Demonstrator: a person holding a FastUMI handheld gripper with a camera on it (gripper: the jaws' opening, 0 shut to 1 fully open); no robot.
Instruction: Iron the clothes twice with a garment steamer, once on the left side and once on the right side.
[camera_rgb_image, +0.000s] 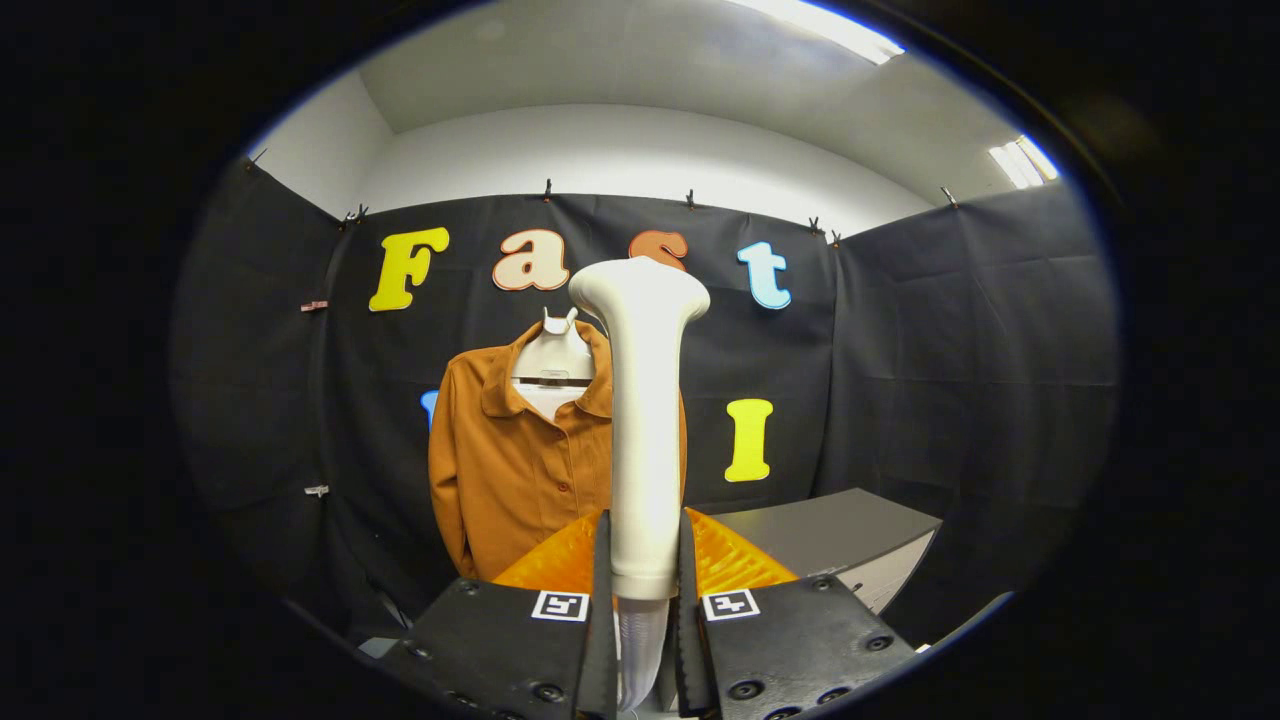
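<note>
Steamer (642, 420) standing upright in the centre of the frame, and the tool (643, 600) is clenching its white handle, one finger pressing on each side low down in the picture. The flared steamer head is rising at the top of the handle, facing away toward the booth wall. Beyond the fingers, left of centre, an orange-brown shirt (515, 470) is hanging on a white hanger (553, 352), buttoned, its right half sitting behind the handle. A grey counter (850, 535) is showing at lower right, well apart from the shirt and beyond the right finger.
</note>
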